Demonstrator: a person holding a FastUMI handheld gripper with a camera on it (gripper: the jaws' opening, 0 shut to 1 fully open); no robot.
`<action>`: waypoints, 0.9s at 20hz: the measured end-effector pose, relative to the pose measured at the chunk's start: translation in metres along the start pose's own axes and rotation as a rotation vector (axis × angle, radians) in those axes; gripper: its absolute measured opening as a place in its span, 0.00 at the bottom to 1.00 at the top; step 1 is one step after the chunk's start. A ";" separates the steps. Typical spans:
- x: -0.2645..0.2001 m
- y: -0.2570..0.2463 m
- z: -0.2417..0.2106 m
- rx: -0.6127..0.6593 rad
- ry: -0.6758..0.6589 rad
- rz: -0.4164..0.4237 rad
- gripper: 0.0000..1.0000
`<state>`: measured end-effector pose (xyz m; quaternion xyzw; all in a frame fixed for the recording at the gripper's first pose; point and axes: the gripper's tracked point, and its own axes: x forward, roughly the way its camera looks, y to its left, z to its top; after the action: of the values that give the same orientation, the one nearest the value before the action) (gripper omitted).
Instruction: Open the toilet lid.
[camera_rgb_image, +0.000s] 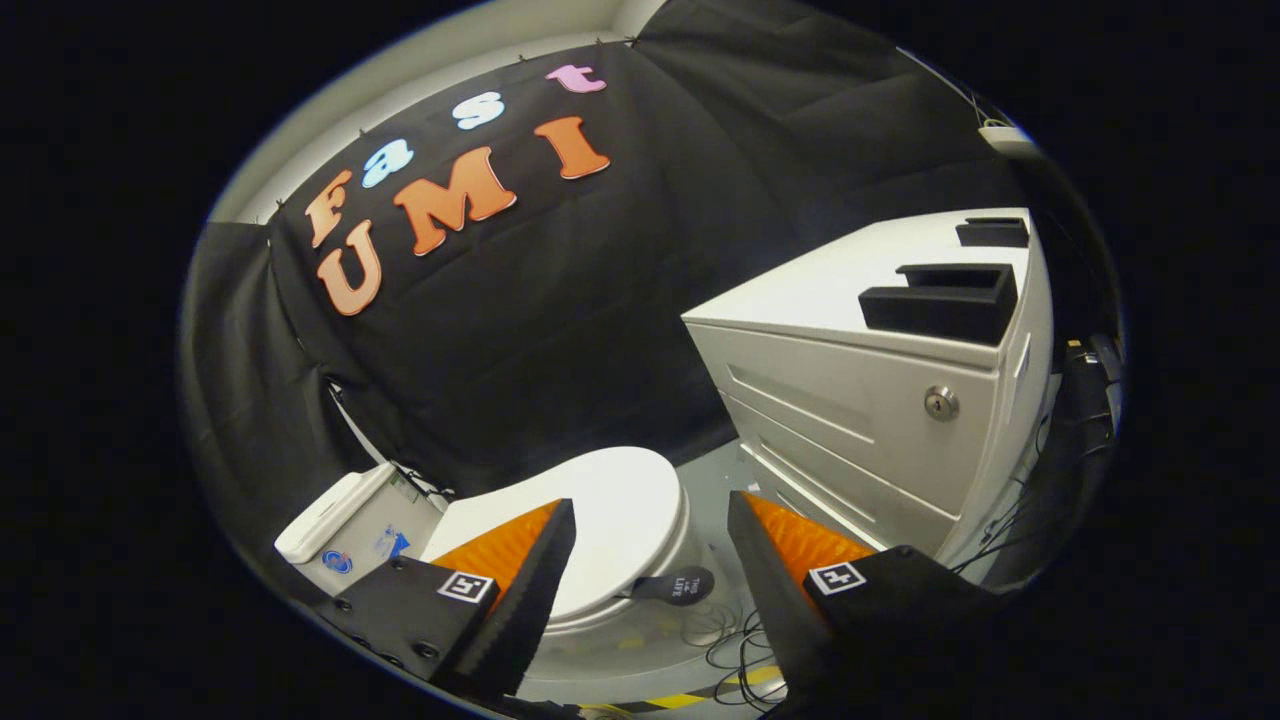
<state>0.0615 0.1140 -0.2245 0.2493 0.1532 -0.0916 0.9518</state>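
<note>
A white toilet stands on the floor below me, with its lid (610, 510) lying flat and closed over the seat. A dark pull tab (675, 585) sticks out from the lid's front rim. The white tank (335, 525) sits at the toilet's back, left of the fingers. My gripper (650, 520) hangs open above the toilet, its two fingers wide apart with nothing between them. One finger (520, 570) overlaps the lid's left side in the view; the other (790, 560) is to the right of the bowl. The tab lies between the fingers, lower down.
A white drawer cabinet (860, 400) with a round lock (940, 403) stands right of the toilet, with black trays (940, 300) on top. Loose cables (735, 645) lie on the floor by the bowl's front, near yellow-black tape (700, 697). Black cloth forms the wall behind.
</note>
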 end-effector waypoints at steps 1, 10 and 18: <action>0.002 -0.003 -0.005 0.003 0.010 -0.014 0.99; 0.008 -0.014 -0.038 -0.015 0.089 -0.078 0.99; 0.009 -0.034 -0.049 0.030 0.120 -0.139 0.99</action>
<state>0.0492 0.1087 -0.2826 0.2572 0.2255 -0.1446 0.9285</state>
